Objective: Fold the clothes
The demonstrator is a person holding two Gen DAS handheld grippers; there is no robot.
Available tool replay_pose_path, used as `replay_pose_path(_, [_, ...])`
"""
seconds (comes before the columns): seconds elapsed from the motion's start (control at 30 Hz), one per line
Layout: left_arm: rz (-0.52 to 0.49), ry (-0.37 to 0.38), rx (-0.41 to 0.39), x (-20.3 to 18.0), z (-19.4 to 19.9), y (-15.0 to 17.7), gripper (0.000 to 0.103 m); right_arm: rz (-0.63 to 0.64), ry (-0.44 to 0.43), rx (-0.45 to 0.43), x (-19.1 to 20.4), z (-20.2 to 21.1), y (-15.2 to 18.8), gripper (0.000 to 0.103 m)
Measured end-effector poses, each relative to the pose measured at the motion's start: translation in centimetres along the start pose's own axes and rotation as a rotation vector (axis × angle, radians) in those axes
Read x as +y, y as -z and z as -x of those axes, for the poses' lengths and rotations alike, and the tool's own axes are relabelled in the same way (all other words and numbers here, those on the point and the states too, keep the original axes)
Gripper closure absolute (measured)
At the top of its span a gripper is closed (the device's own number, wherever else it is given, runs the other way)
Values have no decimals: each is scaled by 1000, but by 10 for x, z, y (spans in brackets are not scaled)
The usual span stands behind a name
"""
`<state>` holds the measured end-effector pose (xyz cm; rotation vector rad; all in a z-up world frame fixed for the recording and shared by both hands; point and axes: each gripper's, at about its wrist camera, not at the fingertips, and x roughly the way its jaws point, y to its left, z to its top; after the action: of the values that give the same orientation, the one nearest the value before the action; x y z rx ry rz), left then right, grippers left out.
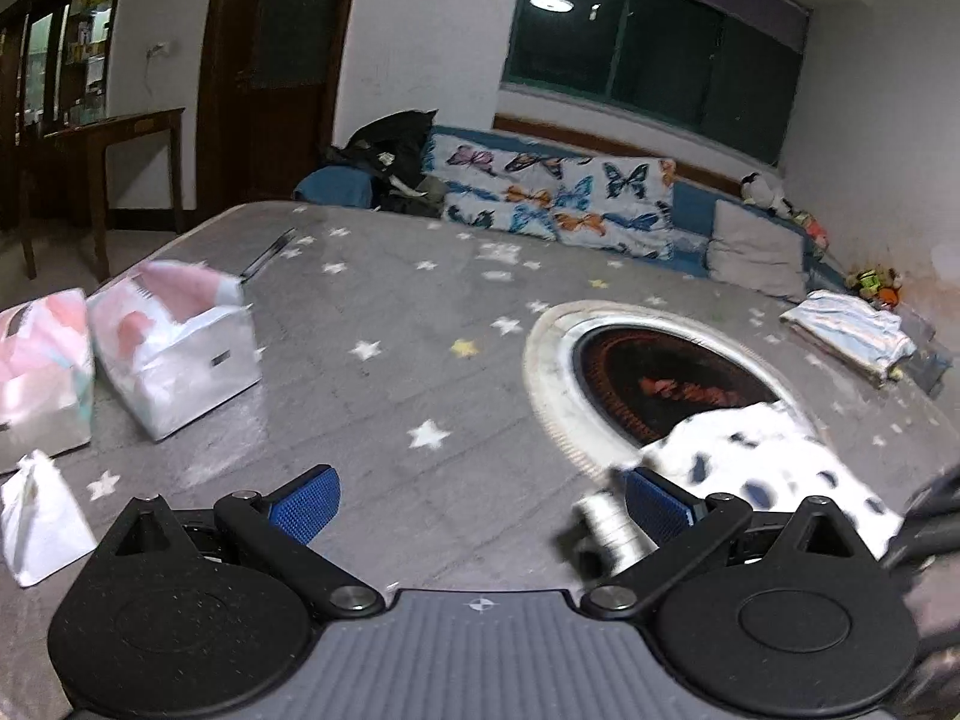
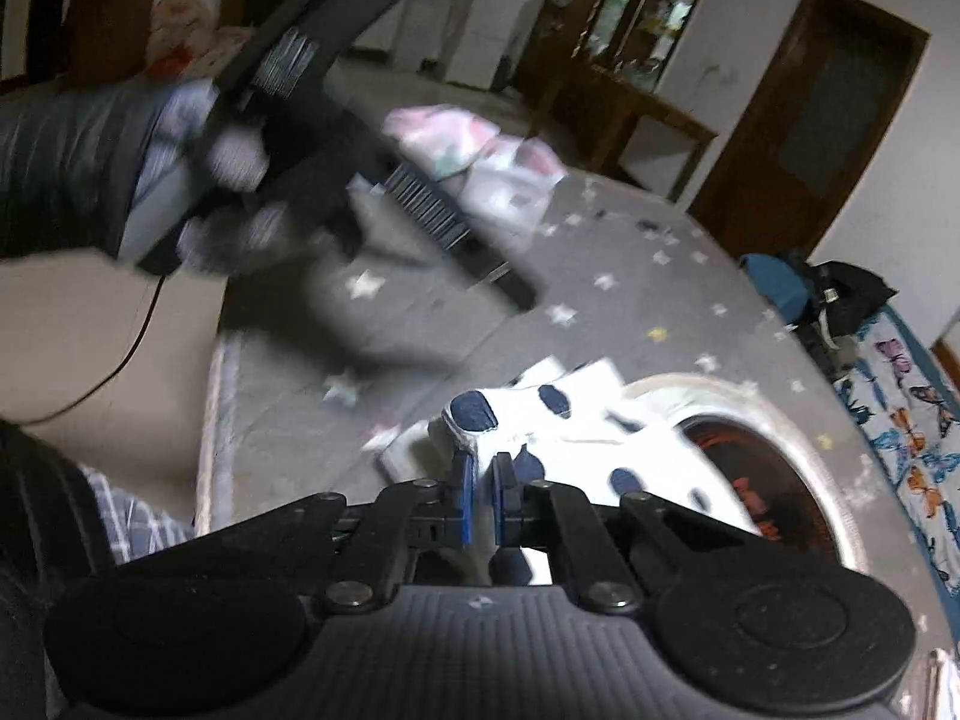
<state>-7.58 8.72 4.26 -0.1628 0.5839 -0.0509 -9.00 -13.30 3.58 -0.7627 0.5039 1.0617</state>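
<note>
**A:** Nearest the lens, my right gripper (image 2: pixel 480 483) is pinching its 2 blue pads together on a fold of the white spotted garment (image 2: pixel 558 426). The cloth is bunching right at the fingertips and draping away over the grey starred bedspread (image 2: pixel 630 294).

**B:** And where is that garment sitting?

**A:** It is lying partly across the round white-rimmed patch (image 2: pixel 774 420) with the dark red centre, on the near side of it. From the left wrist view I am seeing the same garment (image 1: pixel 750 456) at the lower right, overlapping that patch (image 1: pixel 558 354).

**B:** What is the left one doing?

**A:** My left gripper (image 1: pixel 480 501) is hanging with its jaws spread wide, nothing between the pads, only bedspread (image 1: pixel 390 312) showing in the gap. In the right wrist view it (image 2: pixel 336 192) is blurring across the upper left, a dark sleeve (image 2: pixel 66 174) behind it.

**B:** Anything else on the bed?

**A:** 2 white and pink bags (image 1: pixel 174 342) are standing at the left, a butterfly-print pillow (image 1: pixel 558 198) is lying along the far edge, and a folded striped cloth (image 1: pixel 852 330) is resting at the far right.
</note>
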Motion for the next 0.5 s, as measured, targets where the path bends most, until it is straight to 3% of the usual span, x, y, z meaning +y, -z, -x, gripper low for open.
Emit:
replay_pose_path(0.13, [-20, 88, -38, -21, 6, -8, 1, -26, -15, 0, 2, -4, 5, 90])
replay_pose_path(0.27, [-41, 186, -45, -44, 5, -11, 7, -153, -15, -34, -16, 17, 16, 84])
replay_pose_path(0.5, [-44, 308, 4, -70, -12, -3, 34, -457, 26, -80, -62, 43, 49, 83])
